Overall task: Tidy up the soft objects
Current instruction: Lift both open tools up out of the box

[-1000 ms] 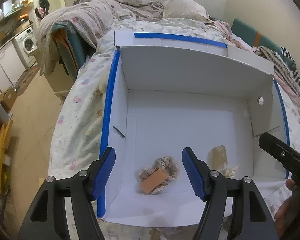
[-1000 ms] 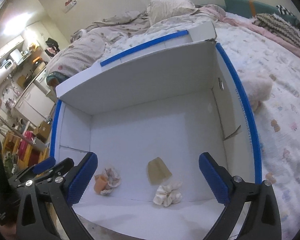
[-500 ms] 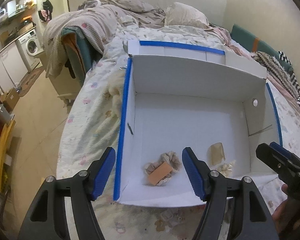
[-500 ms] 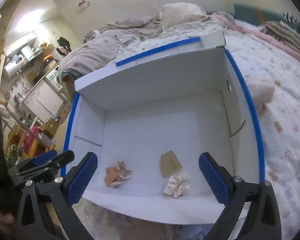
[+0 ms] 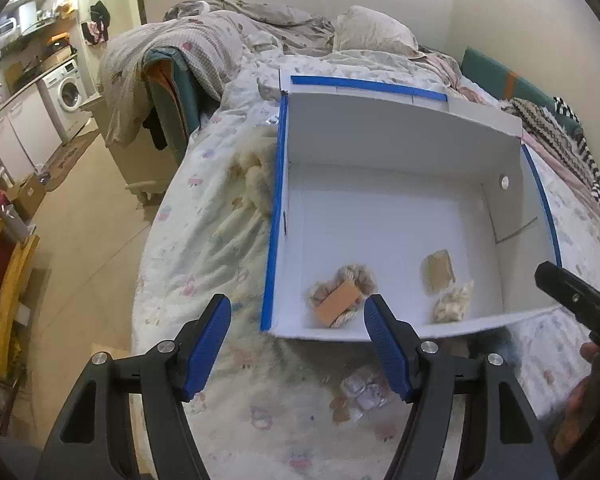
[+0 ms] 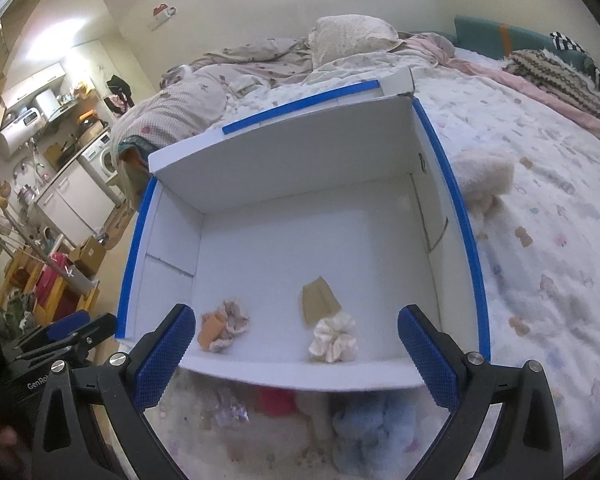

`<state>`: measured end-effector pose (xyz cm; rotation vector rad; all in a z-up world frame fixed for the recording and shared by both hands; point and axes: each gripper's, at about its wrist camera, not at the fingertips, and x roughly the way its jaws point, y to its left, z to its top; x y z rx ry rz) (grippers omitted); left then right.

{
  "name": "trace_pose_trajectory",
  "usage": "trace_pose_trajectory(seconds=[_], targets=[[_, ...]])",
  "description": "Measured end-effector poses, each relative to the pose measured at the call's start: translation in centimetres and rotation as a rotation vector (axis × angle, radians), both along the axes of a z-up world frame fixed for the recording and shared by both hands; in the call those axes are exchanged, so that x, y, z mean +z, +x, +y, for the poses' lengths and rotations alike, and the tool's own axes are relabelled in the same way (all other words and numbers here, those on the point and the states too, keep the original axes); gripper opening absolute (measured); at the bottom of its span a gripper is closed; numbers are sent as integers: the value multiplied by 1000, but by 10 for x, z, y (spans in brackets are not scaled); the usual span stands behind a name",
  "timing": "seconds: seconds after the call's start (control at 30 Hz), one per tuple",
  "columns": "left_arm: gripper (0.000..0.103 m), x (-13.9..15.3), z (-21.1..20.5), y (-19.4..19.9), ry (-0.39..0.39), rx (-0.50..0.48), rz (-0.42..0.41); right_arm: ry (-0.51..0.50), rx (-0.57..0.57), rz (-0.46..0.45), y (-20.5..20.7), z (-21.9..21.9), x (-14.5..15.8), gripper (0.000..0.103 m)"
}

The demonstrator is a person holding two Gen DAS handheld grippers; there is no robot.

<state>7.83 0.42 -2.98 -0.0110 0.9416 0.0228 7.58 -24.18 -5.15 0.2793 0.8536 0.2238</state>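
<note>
A white box (image 6: 300,184) lies on the bed (image 6: 540,208); both claws, left claw (image 5: 298,340) and right claw (image 6: 296,356), stand wide, empty. Items under the box's near edge are blurred.

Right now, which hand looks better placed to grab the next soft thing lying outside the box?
Probably the right. The right gripper is open, and a fluffy blue item lies on the bed just below it, before the white box. The left gripper, also open, has only a small clear packet nearby.

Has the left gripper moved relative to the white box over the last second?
Yes. The left gripper has pulled back: the white box looks smaller, its near edge now beyond the fingertips.
</note>
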Motion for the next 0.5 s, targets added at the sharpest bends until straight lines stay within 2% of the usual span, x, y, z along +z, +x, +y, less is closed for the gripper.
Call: trace_pose_trajectory(seconds=[0.23, 0.5], targets=[[66, -11, 9, -14, 18, 5, 28, -22, 18, -6, -15, 4, 1, 103], [66, -15, 8, -13, 10, 15, 29, -2, 62, -2, -29, 17, -2, 103]])
